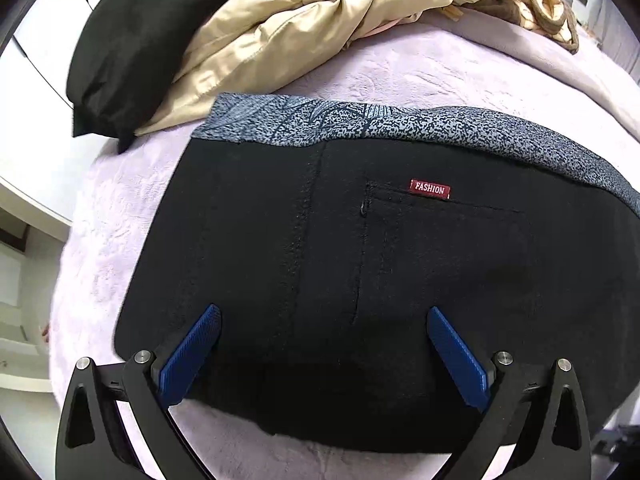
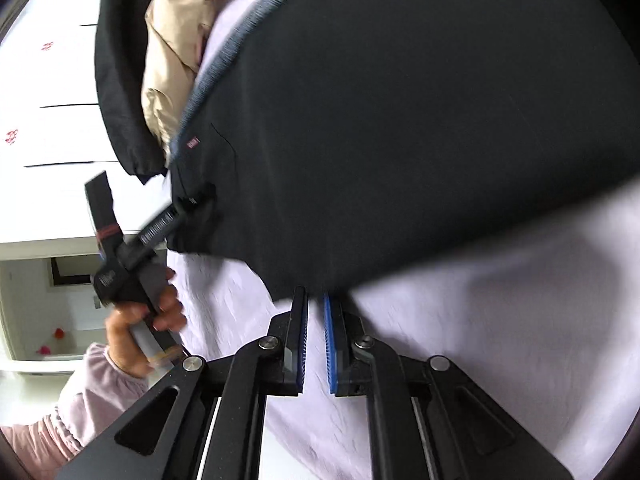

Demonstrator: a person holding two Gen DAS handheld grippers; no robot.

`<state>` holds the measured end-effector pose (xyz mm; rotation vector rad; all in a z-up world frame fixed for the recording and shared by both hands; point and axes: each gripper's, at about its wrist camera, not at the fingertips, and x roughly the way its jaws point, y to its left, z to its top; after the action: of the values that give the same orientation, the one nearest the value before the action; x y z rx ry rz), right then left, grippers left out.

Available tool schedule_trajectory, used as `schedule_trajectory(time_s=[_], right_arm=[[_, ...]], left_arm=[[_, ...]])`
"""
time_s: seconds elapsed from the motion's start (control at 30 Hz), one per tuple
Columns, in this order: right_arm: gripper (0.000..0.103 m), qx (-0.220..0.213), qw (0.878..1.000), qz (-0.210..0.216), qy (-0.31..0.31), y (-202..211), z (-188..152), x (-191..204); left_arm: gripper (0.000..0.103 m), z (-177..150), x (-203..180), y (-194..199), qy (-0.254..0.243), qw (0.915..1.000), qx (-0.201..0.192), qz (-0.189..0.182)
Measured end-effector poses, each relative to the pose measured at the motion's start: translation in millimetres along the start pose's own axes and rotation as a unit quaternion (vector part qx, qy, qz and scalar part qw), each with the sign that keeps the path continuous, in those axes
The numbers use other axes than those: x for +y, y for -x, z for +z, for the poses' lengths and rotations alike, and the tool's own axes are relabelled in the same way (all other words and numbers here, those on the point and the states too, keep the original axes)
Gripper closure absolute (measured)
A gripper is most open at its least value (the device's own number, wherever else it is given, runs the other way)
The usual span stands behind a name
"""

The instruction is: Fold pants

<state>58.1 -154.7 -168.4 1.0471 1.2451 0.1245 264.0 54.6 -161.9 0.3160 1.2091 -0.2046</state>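
Now my left gripper (image 1: pixel 324 316) hangs wide open over the black pants (image 1: pixel 360 260) on the bed (image 1: pixel 400 72); my right gripper (image 2: pixel 316 300) sits nearly closed, empty, at their edge.

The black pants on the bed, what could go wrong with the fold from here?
1. The left gripper stands wide open over the black pants, holding nothing, so that end may stay put when the other lifts.
2. The right gripper looks nearly shut at the very hem, a thin bite that may slip.
3. The beige jacket lies close behind the patterned waistband and could snag the fold.
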Motion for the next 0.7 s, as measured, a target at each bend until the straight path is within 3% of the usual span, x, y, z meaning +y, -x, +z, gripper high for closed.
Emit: schedule_trajectory(time_s=[0.1, 0.23, 0.3, 0.37, 0.47, 0.57, 0.7], right_arm=[[0.093, 0.014, 0.999, -0.027, 0.022, 26, -8, -1], [0.085, -0.071, 0.990, -0.096, 0.076, 99, 1, 0], [0.081, -0.119, 0.977, -0.150, 0.090, 127, 21, -2], [0.081, -0.137, 0.967, -0.192, 0.095, 137, 40, -10], [0.082, -0.126, 0.953, -0.259, 0.098, 125, 57, -34], [0.082, -0.127, 0.961, -0.232, 0.084, 124, 55, -60], [0.082, -0.117, 0.959, -0.237, 0.102, 135, 41, -62]], left_arm=[[0.000, -4, -8, 19, -0.004, 0.9999, 0.004, -0.011], [0.000, -12, -51, 49, -0.043, 0.9971, -0.023, -0.058], [0.000, -14, -82, 52, -0.057, 0.9946, -0.024, -0.083], [0.000, -17, -114, 45, -0.069, 0.9927, -0.012, -0.098], [0.000, -29, -143, 24, -0.111, 0.9919, -0.004, -0.062], [0.000, -38, -133, 13, -0.091, 0.9931, 0.006, -0.075], [0.000, -38, -120, 17, -0.103, 0.9929, 0.008, -0.059]])
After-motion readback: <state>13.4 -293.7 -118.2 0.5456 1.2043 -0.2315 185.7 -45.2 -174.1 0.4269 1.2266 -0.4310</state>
